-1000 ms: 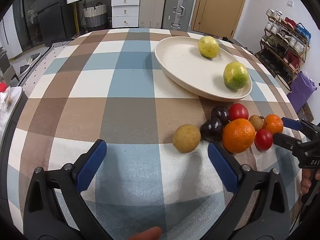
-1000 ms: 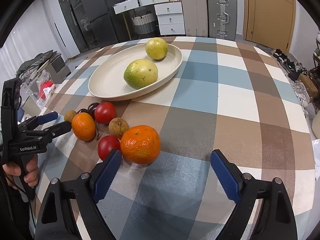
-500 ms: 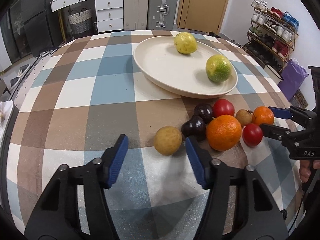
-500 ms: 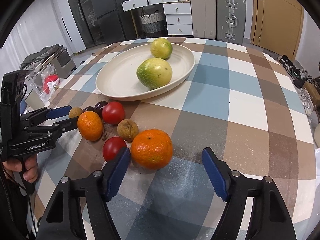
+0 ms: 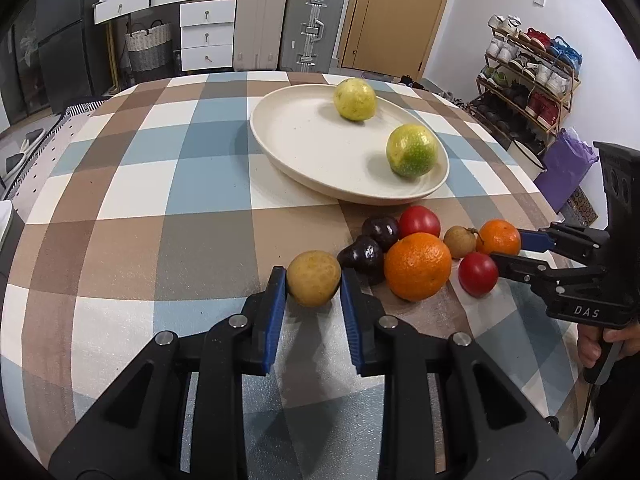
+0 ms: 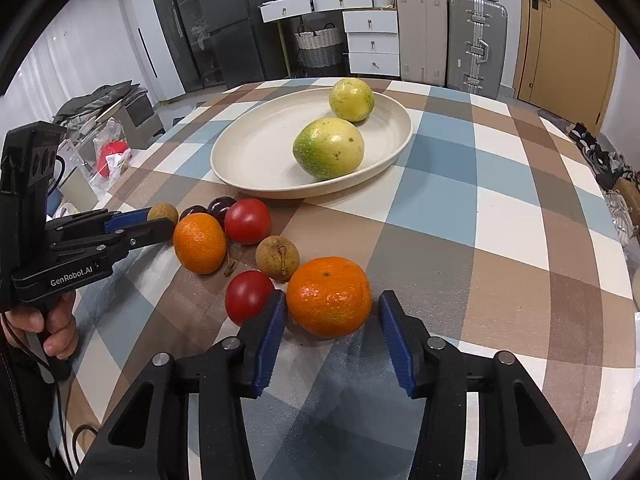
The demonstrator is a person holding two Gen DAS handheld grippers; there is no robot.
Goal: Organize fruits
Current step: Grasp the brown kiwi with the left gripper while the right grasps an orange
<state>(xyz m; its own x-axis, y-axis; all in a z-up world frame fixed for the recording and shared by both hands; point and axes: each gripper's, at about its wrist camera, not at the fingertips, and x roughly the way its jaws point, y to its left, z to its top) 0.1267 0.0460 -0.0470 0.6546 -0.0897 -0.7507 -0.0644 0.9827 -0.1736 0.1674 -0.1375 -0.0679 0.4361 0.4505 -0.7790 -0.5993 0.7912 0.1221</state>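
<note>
Two wrist views of a checked surface (image 5: 168, 184) carrying a cream plate (image 5: 304, 148) and a cluster of loose fruit near its front rim. The left hand-held gripper (image 5: 313, 280) has its blue pads pressed against both sides of a tan round fruit (image 5: 313, 278), which rests on the surface at the left end of the cluster; in the right wrist view this fruit (image 6: 163, 213) shows only partly behind that gripper's fingers. The right hand-held gripper (image 6: 332, 312) is closing around a small orange (image 6: 328, 297) at the right end of the cluster: the left pad is at the fruit's skin, while a slight gap remains at the right pad. Between the two lie a large orange (image 5: 418, 266), two dark plums (image 5: 366, 254), two red tomatoes (image 5: 478, 274) and a brown stemmed fruit (image 6: 278, 258), mostly touching one another. On the plate sit a yellow fruit (image 5: 355, 99) toward the far rim and a green-yellow fruit (image 5: 412, 150) nearer the cluster, apart from each other. A hand (image 6: 56, 320) holds the left gripper's handle.
</note>
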